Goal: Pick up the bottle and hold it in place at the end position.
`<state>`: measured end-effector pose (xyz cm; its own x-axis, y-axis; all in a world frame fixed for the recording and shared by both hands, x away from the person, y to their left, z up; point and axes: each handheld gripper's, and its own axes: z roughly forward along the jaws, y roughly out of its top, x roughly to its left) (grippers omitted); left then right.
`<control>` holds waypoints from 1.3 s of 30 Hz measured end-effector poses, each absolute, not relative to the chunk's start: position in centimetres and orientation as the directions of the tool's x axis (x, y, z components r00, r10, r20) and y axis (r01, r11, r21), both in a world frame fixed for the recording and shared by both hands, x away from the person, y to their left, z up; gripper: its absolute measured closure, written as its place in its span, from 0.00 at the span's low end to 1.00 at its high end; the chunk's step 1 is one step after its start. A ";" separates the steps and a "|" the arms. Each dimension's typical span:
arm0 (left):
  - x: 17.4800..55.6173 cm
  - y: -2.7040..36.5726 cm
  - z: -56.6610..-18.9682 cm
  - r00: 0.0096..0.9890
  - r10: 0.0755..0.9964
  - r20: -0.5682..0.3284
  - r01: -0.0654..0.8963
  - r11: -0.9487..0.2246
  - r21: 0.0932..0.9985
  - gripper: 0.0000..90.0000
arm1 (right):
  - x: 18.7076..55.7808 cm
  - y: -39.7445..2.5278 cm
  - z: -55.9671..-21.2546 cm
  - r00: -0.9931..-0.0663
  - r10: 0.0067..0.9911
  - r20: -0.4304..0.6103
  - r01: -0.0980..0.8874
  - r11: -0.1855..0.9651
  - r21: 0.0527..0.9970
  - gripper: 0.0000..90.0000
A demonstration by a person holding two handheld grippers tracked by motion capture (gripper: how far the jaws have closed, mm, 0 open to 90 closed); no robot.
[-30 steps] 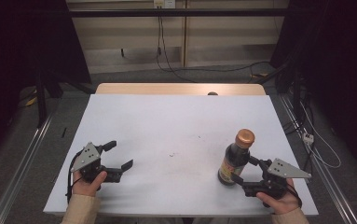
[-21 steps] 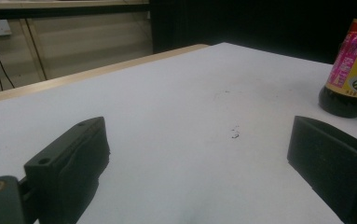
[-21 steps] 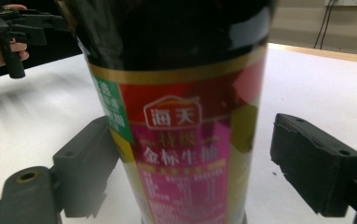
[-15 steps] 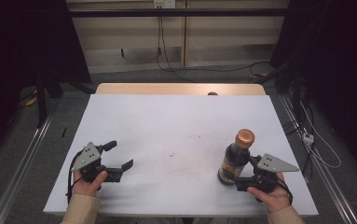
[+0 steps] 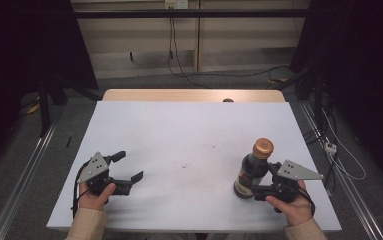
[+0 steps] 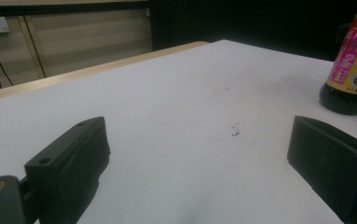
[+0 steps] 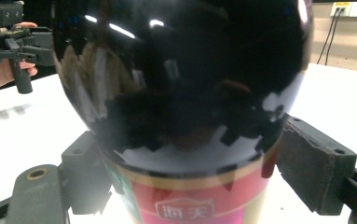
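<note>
A dark glass sauce bottle (image 5: pixel 251 172) with a copper cap and a pink label stands upright on the white table (image 5: pixel 189 125), near its front right. My right gripper (image 5: pixel 253 187) reaches it from the right, low on its body. In the right gripper view the bottle (image 7: pixel 185 93) sits between the jaws, and both pads (image 7: pixel 313 163) lie against its sides. My left gripper (image 5: pixel 129 166) is at the front left, held just above the table, open and empty. Through its wide jaws (image 6: pixel 199 154) I see bare table, with the bottle (image 6: pixel 353 56) off to the right.
Small dark specks (image 5: pixel 185 165) mark the table's middle. A wooden strip (image 5: pixel 194 95) edges the far side, with a small dark object (image 5: pixel 228 100) on it. Cables (image 5: pixel 329 145) and rails run along the floor on both sides.
My right gripper has moved left and taken the bottle's base between its jaws. The bottle and the left gripper have stayed put.
</note>
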<state>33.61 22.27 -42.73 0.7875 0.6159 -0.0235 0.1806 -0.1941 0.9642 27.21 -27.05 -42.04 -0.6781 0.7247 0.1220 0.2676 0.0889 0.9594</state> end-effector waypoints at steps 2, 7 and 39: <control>33.6 22.2 -42.7 0.787 0.616 -0.023 0.177 -0.189 0.966 0.06 | 27.3 -26.9 -41.6 -0.688 0.713 0.135 0.260 0.069 0.963 0.20; 33.6 22.2 -42.7 0.788 0.615 -0.022 0.177 -0.193 0.965 0.06 | 27.3 -26.8 -40.8 -0.696 0.703 0.145 0.260 0.058 0.964 0.25; 33.6 21.9 -42.7 0.797 0.604 -0.018 0.169 -0.194 0.966 0.06 | 29.7 -25.9 -39.7 -0.712 0.696 0.087 0.257 0.143 0.956 0.32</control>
